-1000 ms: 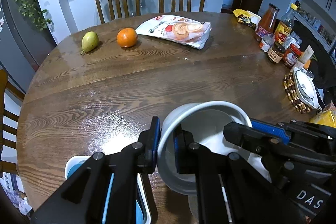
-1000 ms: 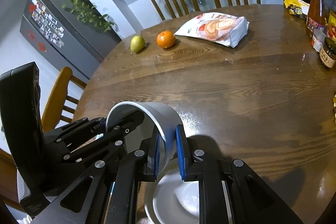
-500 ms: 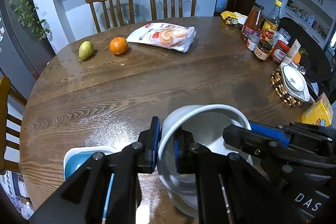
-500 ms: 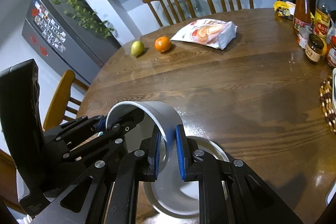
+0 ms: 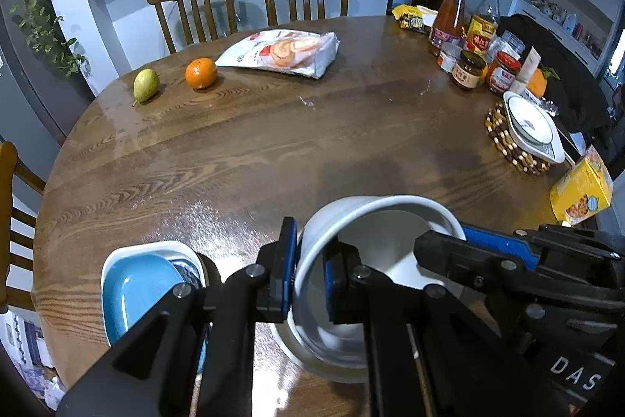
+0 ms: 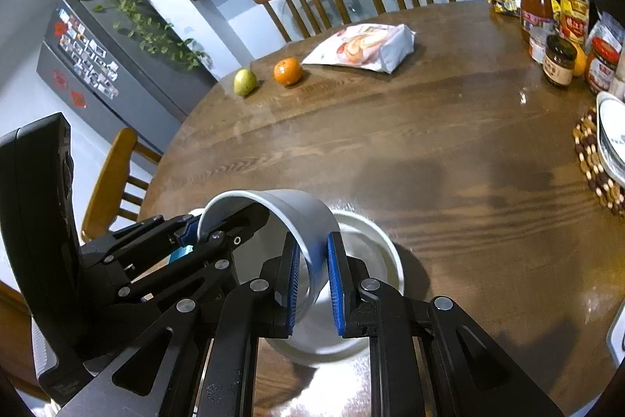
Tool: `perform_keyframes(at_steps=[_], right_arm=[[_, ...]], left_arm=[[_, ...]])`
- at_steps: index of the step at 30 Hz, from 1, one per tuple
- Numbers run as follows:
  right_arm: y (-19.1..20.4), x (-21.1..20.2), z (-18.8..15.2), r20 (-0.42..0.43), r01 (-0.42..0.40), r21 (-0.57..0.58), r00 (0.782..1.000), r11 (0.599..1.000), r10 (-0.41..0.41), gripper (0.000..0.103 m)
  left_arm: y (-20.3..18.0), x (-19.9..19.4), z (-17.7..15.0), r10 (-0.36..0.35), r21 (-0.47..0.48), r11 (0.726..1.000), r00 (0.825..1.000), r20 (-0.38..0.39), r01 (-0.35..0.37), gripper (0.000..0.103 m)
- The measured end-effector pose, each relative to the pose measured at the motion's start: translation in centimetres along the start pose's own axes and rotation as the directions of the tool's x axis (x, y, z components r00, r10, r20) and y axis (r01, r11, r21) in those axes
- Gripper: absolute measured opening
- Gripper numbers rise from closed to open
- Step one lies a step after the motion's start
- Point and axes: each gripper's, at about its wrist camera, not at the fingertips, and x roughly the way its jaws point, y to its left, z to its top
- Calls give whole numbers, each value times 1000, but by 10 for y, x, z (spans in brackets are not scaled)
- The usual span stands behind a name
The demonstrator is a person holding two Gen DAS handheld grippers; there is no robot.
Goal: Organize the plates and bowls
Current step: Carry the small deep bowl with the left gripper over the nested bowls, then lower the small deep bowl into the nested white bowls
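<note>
A deep white bowl (image 5: 384,241) hangs tilted above the table, held from both sides. My left gripper (image 5: 308,260) is shut on its left rim, one pad inside and one outside. My right gripper (image 6: 314,276) is shut on the opposite wall (image 6: 308,221). Directly under the held bowl a wider white bowl (image 6: 371,245) rests on the table (image 5: 234,163). A blue dish (image 5: 136,284) lies in a white square dish at the near left. In the right wrist view, the left gripper (image 6: 191,233) shows at the bowl's far rim.
White plates (image 5: 531,124) sit on a beaded trivet at the right edge, with jars and bottles (image 5: 468,38) behind and a yellow box (image 5: 582,190) nearer. At the far side lie a pear (image 5: 145,85), an orange (image 5: 201,73) and a snack bag (image 5: 281,51). Chairs ring the table.
Both grippers have carried the white bowl together sideways across the table. The lower white bowl, the blue dish and the plates on the right show more now. Neither grip has changed.
</note>
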Motion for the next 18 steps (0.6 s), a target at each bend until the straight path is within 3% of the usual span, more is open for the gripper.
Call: perform_keyframes(at_steps=[18], right_arm=[[-24, 26, -32, -123, -25, 82, 992, 996, 35, 17]], left_arm=[[-7, 30, -28, 0, -8, 1000, 991, -134, -2, 12]])
